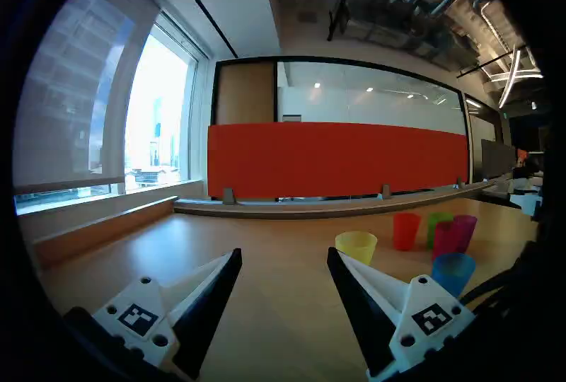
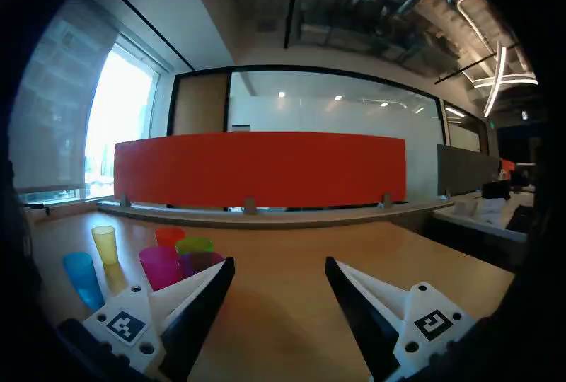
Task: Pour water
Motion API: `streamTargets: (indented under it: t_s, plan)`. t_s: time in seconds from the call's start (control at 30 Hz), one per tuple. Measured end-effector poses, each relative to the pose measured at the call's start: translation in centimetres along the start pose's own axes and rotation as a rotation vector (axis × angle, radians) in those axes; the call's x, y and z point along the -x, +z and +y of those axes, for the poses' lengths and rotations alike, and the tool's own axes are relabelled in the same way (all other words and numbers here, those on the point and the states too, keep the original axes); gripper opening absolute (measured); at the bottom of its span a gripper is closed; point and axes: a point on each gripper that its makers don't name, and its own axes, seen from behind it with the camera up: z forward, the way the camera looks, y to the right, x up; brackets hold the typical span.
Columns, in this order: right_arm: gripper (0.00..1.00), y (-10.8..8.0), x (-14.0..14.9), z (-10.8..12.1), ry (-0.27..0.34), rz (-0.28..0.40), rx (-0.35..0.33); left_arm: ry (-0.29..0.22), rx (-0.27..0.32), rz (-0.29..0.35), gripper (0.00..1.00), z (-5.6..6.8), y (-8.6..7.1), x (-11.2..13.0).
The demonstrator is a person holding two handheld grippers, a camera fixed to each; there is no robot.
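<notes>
Several coloured plastic cups stand upright on the wooden table. In the left gripper view a yellow cup point(image 1: 356, 246) stands just ahead of the right finger, with a red cup point(image 1: 405, 230), a green cup point(image 1: 438, 225), a magenta cup point(image 1: 453, 236) and a blue cup point(image 1: 453, 273) farther right. My left gripper point(image 1: 283, 258) is open and holds nothing. In the right gripper view the same group sits to the left: blue cup point(image 2: 83, 279), yellow cup point(image 2: 105, 244), red cup point(image 2: 169, 236), green cup point(image 2: 193, 245), magenta cup point(image 2: 160, 266). My right gripper point(image 2: 279, 265) is open, empty, right of the cups.
A red divider panel point(image 1: 332, 159) runs along the table's far edge on a raised ledge point(image 1: 318, 206). Windows point(image 1: 152, 127) line the left side. More desks with objects point(image 2: 488, 201) lie to the right. Bare wooden tabletop point(image 2: 283, 297) stretches ahead of the right gripper.
</notes>
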Motion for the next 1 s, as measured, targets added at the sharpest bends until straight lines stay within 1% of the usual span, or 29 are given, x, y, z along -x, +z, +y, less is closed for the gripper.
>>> streamTargets:
  t_s: [0.57,0.77,0.9,1.0]
  plan:
    - [1.0,-0.1,-0.1,-0.1,-0.001,0.0,-0.001,0.0,-0.001,0.0,0.89,0.0,0.0,0.0]
    - [0.99,0.0,-0.1,-0.5,-0.011,-0.008,-0.016,0.004,-0.004,-0.011,0.89,-0.2,0.0,0.2]
    - [1.0,0.0,-1.7,-0.8,-0.025,0.003,-0.028,0.019,-0.003,-0.023,0.89,-0.3,0.3,-0.2]
    - [0.99,0.2,-3.2,-0.9,-0.041,0.016,-0.032,0.021,0.015,-0.019,0.89,0.0,0.4,-1.2]
